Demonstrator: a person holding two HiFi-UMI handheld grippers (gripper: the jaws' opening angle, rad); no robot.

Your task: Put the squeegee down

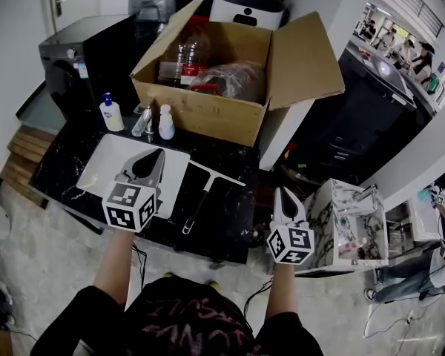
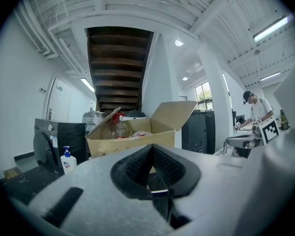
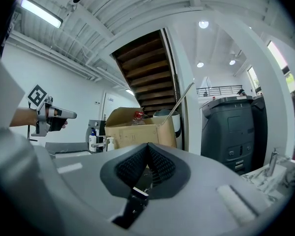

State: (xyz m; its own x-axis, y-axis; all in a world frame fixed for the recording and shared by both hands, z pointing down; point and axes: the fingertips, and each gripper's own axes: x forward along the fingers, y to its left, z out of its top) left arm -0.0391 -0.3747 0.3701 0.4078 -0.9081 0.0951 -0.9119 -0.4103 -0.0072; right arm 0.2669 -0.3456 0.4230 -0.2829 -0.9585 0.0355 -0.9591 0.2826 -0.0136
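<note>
The squeegee (image 1: 205, 190) lies flat on the black table (image 1: 67, 162), its pale blade toward the box and its dark handle pointing at the near edge. Nothing holds it. My left gripper (image 1: 154, 157) hovers over a white sheet (image 1: 107, 162) just left of the squeegee, jaws shut and empty. In the left gripper view the left gripper (image 2: 151, 152) shows its dark pads meeting with nothing between them. My right gripper (image 1: 284, 196) hangs off the table's right end, apart from the squeegee. In the right gripper view the right gripper (image 3: 148, 152) also has its pads together and empty.
An open cardboard box (image 1: 208, 111) with bottles and bags fills the table's back. A soap dispenser (image 1: 111, 114) and two small bottles (image 1: 156, 122) stand before it. A marbled white box (image 1: 348, 227) sits on the floor at right. A black cabinet (image 1: 81, 56) stands at back left.
</note>
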